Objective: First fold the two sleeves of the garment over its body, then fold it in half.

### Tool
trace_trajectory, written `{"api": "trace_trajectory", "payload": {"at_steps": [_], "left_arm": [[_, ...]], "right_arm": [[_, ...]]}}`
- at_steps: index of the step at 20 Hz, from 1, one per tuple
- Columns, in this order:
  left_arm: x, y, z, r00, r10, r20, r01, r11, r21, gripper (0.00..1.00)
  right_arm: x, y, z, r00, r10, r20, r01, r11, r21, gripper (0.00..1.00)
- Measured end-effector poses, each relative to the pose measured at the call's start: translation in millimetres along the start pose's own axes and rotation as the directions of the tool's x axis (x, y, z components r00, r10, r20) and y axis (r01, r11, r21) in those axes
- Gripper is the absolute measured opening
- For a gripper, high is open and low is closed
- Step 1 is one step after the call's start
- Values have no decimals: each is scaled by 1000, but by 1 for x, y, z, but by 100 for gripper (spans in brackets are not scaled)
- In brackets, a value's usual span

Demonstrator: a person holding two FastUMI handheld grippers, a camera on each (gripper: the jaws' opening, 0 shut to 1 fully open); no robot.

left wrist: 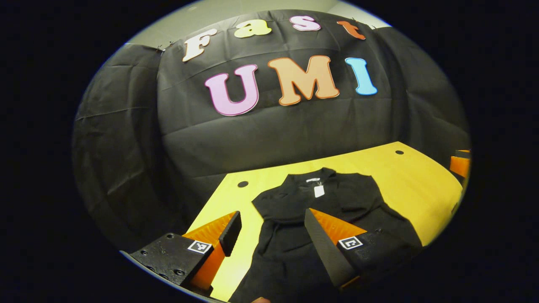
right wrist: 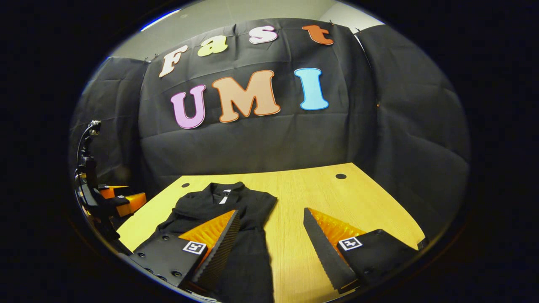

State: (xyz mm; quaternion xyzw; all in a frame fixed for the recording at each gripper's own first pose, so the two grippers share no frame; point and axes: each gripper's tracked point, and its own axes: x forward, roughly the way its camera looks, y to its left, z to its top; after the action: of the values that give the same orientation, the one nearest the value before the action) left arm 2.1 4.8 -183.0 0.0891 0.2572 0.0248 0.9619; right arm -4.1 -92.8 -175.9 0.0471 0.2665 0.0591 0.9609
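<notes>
A black garment [left wrist: 337, 198] lies flat on the yellow wooden table [left wrist: 421, 181], its collar toward the far wall and a white tag [left wrist: 319, 190] at the neck. My left gripper [left wrist: 273, 240] hovers open over the garment's near left part, its right finger [left wrist: 324, 248] above the cloth and nothing between the fingers. In the right gripper view the garment [right wrist: 248, 202] sits left of centre. My right gripper [right wrist: 271, 244] is open above its right edge, with the left finger [right wrist: 221, 244] over the cloth and the right finger over bare table [right wrist: 358, 198].
The table has two dark round holes [left wrist: 243, 184] [left wrist: 399, 152] near its far edge. Black cloth walls close the booth behind and at both sides. The other gripper shows at each view's rim: right gripper [left wrist: 460, 162], left gripper [right wrist: 126, 197].
</notes>
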Motion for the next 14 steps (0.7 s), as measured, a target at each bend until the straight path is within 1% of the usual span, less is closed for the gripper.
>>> {"api": "trace_trajectory", "payload": {"at_steps": [2, 3, 4, 5, 6, 7, 8, 14], "left_arm": [[-13, 13, -17, 1000, 5, -19, -5, 1000, -6, 94], [-19, 20, -26, 999, 9, -31, -9, 1000, -5, 94], [-24, 24, -35, 999, 10, -39, -10, 1000, -4, 94], [-28, 28, -43, 999, 9, -50, -10, 1000, -4, 94], [-33, 32, -52, 998, 7, -62, -7, 1000, -7, 94], [-38, 35, -63, 997, 6, -80, -7, 1000, -10, 94], [-41, 38, -73, 995, 6, -97, -7, 1000, -11, 94], [-62, 55, -144, 977, 15, -215, -16, 1000, -3, 94]], "right_arm": [[-9, 9, -7, 1000, -3, 0, 3, 1000, -1, 98], [-12, 12, -12, 1000, -8, -6, 8, 1000, -4, 93], [-15, 15, -17, 1000, -10, -11, 10, 1000, -5, 98], [-19, 19, -22, 1000, -12, -15, 12, 1000, -7, 98], [-22, 22, -28, 1000, -14, -25, 14, 1000, -11, 100], [-24, 23, -35, 999, -18, -35, 18, 1000, -17, 98], [-27, 24, -43, 999, -23, -46, 22, 999, -23, 98], [-42, 24, -110, 983, -51, -174, 44, 998, -42, 98]]}}
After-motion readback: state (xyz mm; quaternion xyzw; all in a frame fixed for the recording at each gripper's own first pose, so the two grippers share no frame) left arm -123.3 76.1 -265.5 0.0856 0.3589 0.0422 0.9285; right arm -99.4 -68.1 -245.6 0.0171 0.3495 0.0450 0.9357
